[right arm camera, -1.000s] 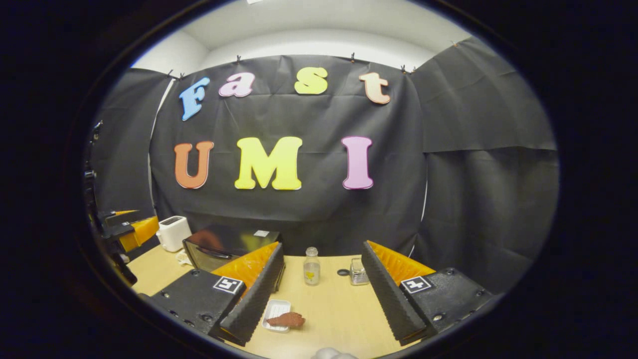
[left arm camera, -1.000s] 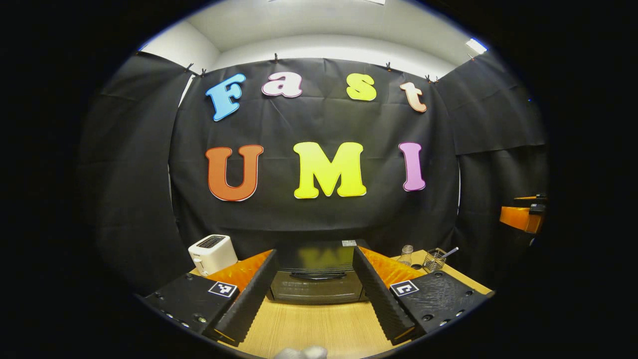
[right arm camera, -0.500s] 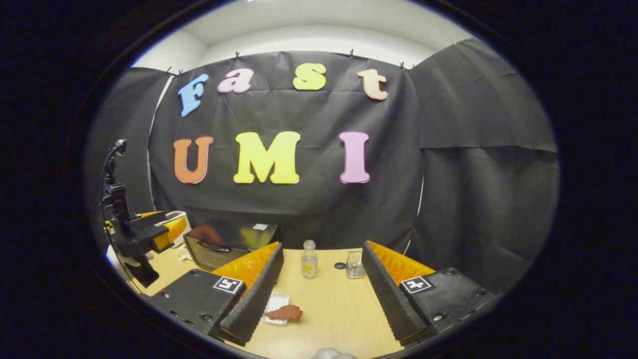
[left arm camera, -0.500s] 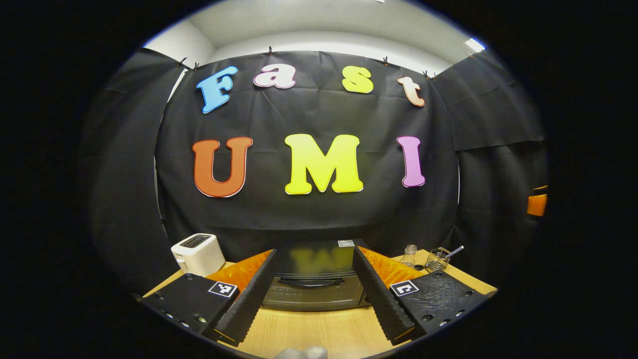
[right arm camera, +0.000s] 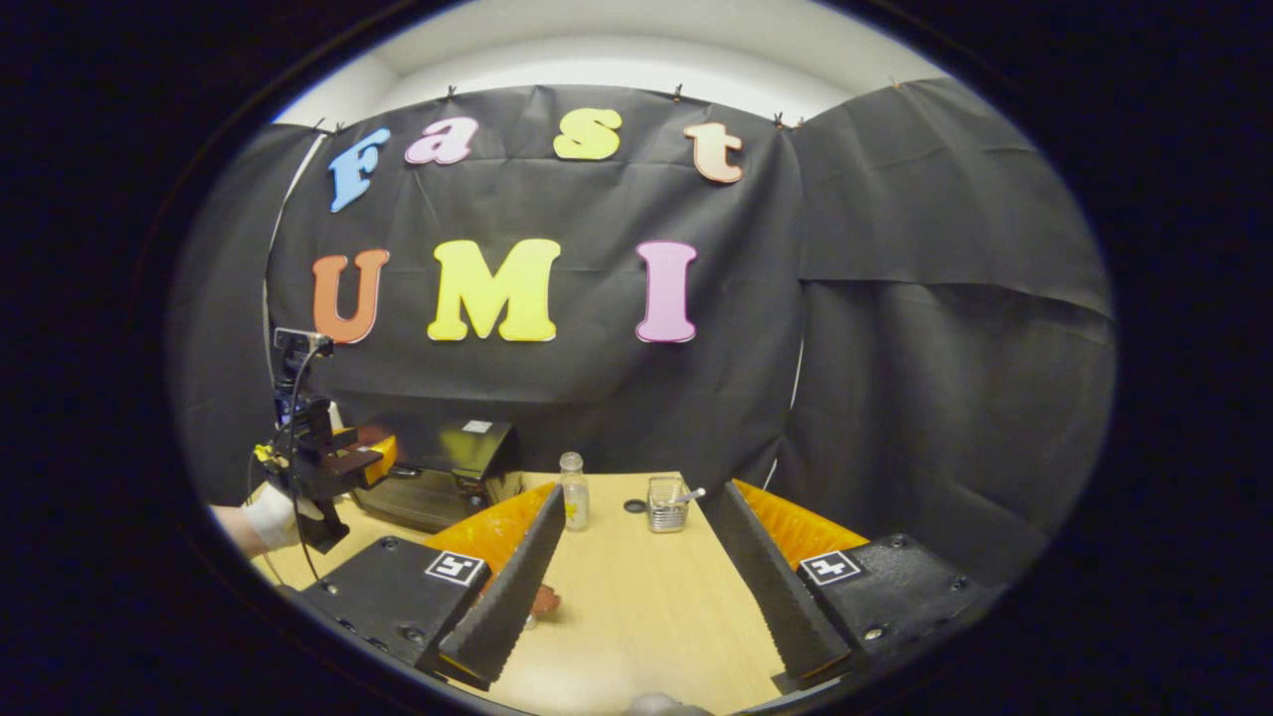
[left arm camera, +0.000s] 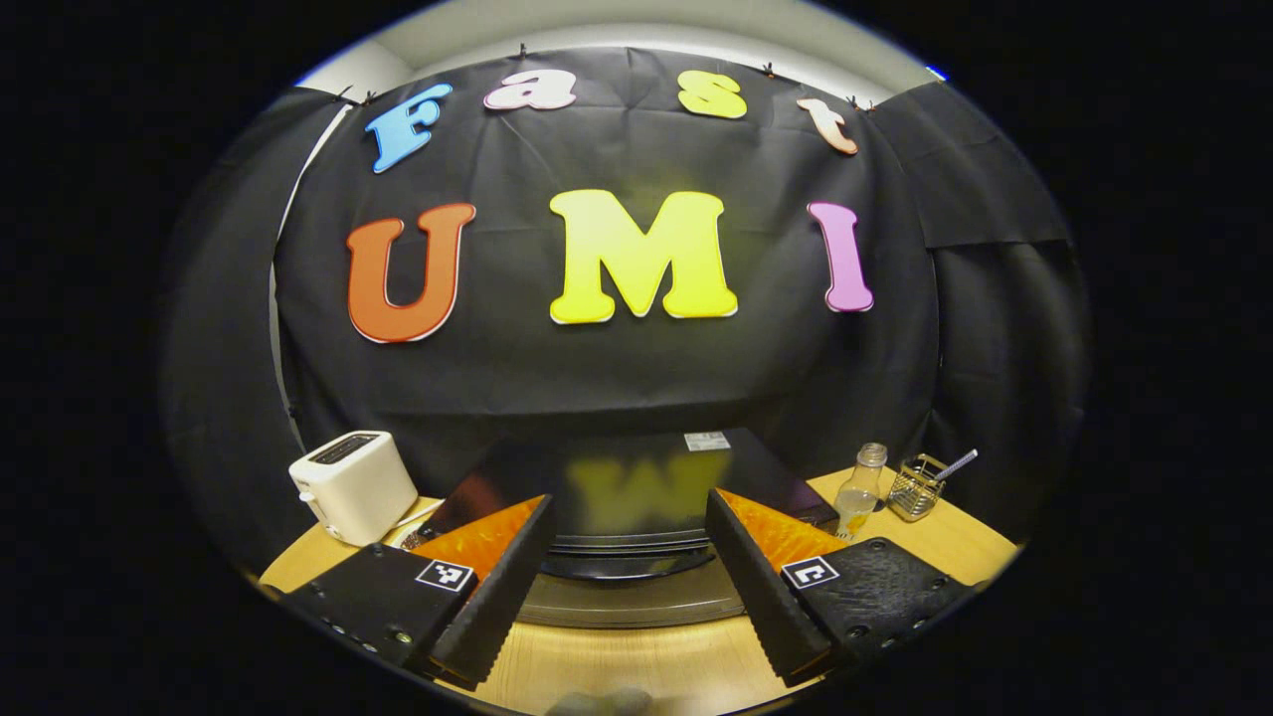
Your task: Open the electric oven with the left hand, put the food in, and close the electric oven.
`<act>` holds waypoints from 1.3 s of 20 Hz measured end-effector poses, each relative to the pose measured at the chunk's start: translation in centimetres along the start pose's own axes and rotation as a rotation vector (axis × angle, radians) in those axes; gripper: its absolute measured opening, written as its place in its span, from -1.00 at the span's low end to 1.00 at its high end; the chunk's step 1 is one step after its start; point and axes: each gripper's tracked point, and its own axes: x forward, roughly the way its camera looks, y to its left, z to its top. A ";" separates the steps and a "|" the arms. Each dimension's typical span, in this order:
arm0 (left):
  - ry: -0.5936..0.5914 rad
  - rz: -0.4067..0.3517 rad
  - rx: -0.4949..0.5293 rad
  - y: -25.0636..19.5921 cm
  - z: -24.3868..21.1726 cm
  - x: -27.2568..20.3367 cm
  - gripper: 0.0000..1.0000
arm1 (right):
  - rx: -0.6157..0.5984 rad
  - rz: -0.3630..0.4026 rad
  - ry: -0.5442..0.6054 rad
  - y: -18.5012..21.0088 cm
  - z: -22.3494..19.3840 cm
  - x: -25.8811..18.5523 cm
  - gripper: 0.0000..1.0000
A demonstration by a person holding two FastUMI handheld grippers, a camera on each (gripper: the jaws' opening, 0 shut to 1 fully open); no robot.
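**Oven door not yet opened**

Our left claw (left arm camera: pixel 629 557) is spread wide, lined up w/ the oven (left arm camera: pixel 636 497) handle (left arm camera: pixel 629 567), just short of it as far as we can tell; door looks closed. Right claw (right arm camera: pixel 636 572) also gapes, empty, over the table (right arm camera: pixel 636 607); food (right arm camera: pixel 544 601) lies by its left finger. Left to do, we judge: grip handle, open door, load food, close.

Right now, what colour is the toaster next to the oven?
White, or cream. The toaster shows best in the left gripper view, left of the oven.
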 end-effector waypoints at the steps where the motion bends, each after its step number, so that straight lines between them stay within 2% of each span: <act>1: 0.011 0.010 0.005 0.4 -0.5 0.7 0.94 | 0.000 -0.007 0.008 -0.2 -0.3 0.1 0.93; 2: 0.033 0.015 0.011 0.6 -1.4 1.3 0.93 | 0.003 -0.013 0.017 -0.4 -0.6 0.1 1.00; 3: 0.054 0.022 0.014 0.6 -2.4 1.8 0.93 | 0.010 -0.016 0.024 -0.6 -0.8 0.2 0.93; 5: 0.108 0.011 0.005 0.4 -4.0 1.8 0.93 | 0.019 -0.020 0.038 -0.8 -1.3 0.5 1.00; 6: 0.063 0.005 0.021 0.4 -3.1 2.2 0.94 | 0.024 -0.019 0.044 -0.8 -1.4 0.6 1.00; 9: 0.077 0.011 0.004 0.4 -3.9 2.0 0.95 | 0.040 -0.006 0.053 -0.3 -1.7 1.0 1.00; 19: 0.057 -0.002 0.011 0.0 -5.2 -1.8 0.94 | 0.034 0.041 0.069 1.5 -2.5 0.5 1.00; 26: 0.103 -0.013 0.007 -0.3 -8.4 -5.7 0.94 | 0.030 0.098 0.092 3.4 -3.8 -0.2 1.00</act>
